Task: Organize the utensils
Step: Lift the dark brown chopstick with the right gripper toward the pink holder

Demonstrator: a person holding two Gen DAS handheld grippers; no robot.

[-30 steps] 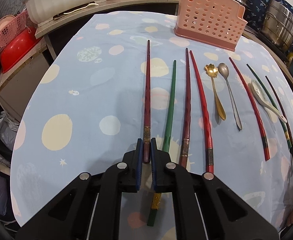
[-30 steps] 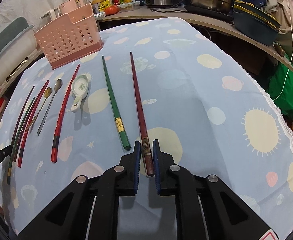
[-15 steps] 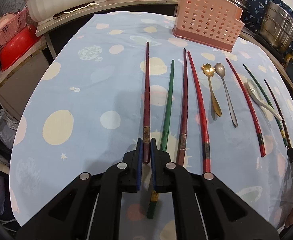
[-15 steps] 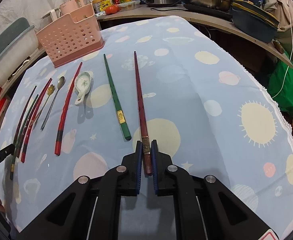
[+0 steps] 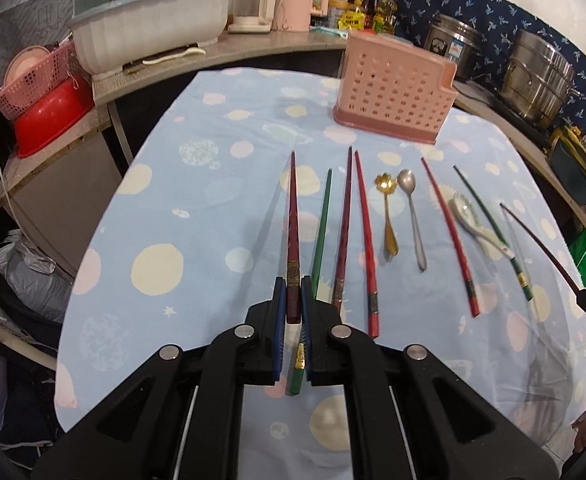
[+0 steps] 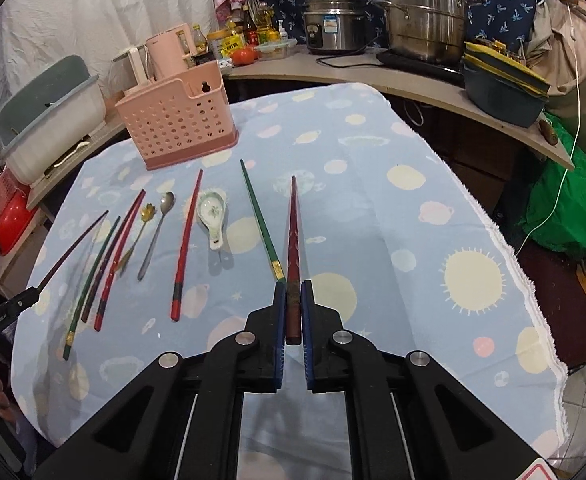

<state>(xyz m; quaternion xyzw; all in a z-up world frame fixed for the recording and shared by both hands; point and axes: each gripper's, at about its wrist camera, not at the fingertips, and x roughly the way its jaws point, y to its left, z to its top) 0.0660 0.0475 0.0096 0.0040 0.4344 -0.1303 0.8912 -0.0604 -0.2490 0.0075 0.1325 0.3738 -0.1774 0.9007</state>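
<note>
Both dark red chopsticks now up off the tablecloth (image 5: 197, 216), raised since a second ago, shadows beneath them. Left gripper (image 5: 292, 300) clamped on the butt of one dark red chopstick (image 5: 292, 216), tip aimed toward the far edge. Right gripper (image 6: 292, 304) pinching the other dark red chopstick (image 6: 293, 232), jaws just closing that last bit onto it.

Pink perforated holder (image 5: 393, 88) upright near the far edge of the table; inside hidden from the left wrist view, nothing seen poking above the rim.

Still flat on the cloth, in a row: green chopstick (image 5: 321, 216), another dark red one (image 5: 343, 232), bright red chopstick (image 5: 367, 240), gold spoon (image 5: 389, 216), steel spoon (image 5: 412, 216), red chopstick (image 5: 451, 240), white ceramic spoon (image 5: 473, 220), second green chopstick (image 5: 493, 232).

Wide bare cloth toward the left edge and toward the right edge, frayed hem showing there in the right wrist view.
</note>
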